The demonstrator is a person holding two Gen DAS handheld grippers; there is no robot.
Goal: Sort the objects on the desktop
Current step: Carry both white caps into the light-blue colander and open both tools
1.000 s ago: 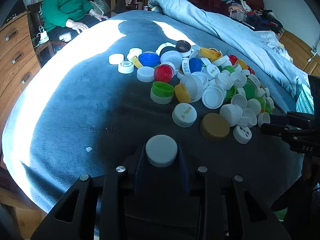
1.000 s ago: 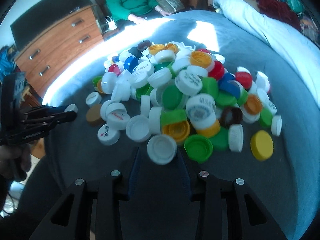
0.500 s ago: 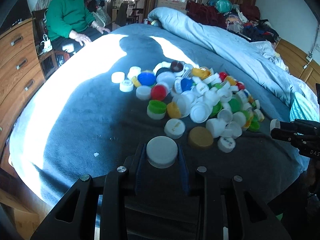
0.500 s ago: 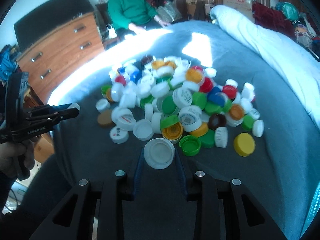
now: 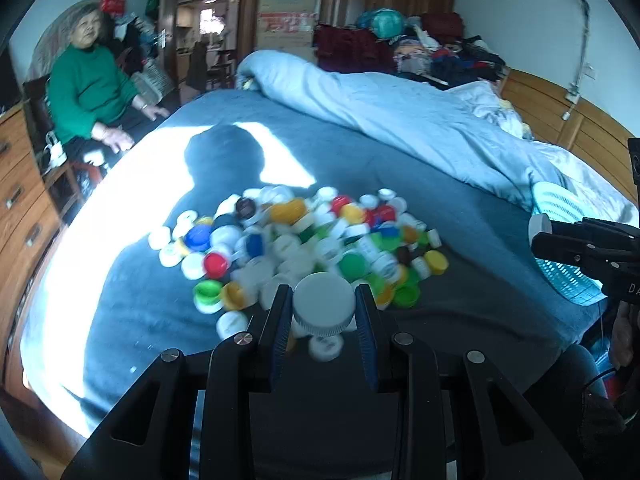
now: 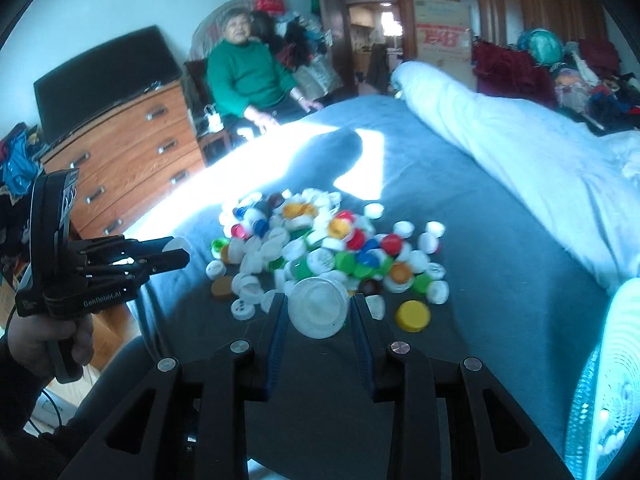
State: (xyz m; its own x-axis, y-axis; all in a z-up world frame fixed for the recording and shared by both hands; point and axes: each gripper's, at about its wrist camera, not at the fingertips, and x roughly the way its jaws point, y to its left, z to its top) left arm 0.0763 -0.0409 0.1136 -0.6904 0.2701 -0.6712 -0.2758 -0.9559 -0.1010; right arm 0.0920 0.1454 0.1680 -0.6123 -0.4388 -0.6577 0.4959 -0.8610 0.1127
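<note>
We hold two white caps — left gripper [image 5: 323,312] clamped on a closed-top cap [image 5: 324,303], right gripper [image 6: 318,312] clamped on a hollow-side-up cap [image 6: 318,306]; cap pile [image 6: 320,248] ahead; only the right view shows the dresser [image 6: 120,160].

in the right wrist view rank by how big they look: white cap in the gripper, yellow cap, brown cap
1. white cap, though it is nearest the camera
2. yellow cap
3. brown cap

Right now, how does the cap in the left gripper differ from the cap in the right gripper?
The left cap shows its closed top and ribbed side; the right cap is tilted, showing its hollow inside. Both are white, and each sits pinched in its gripper's jaws, the left gripper and the right gripper.
</note>
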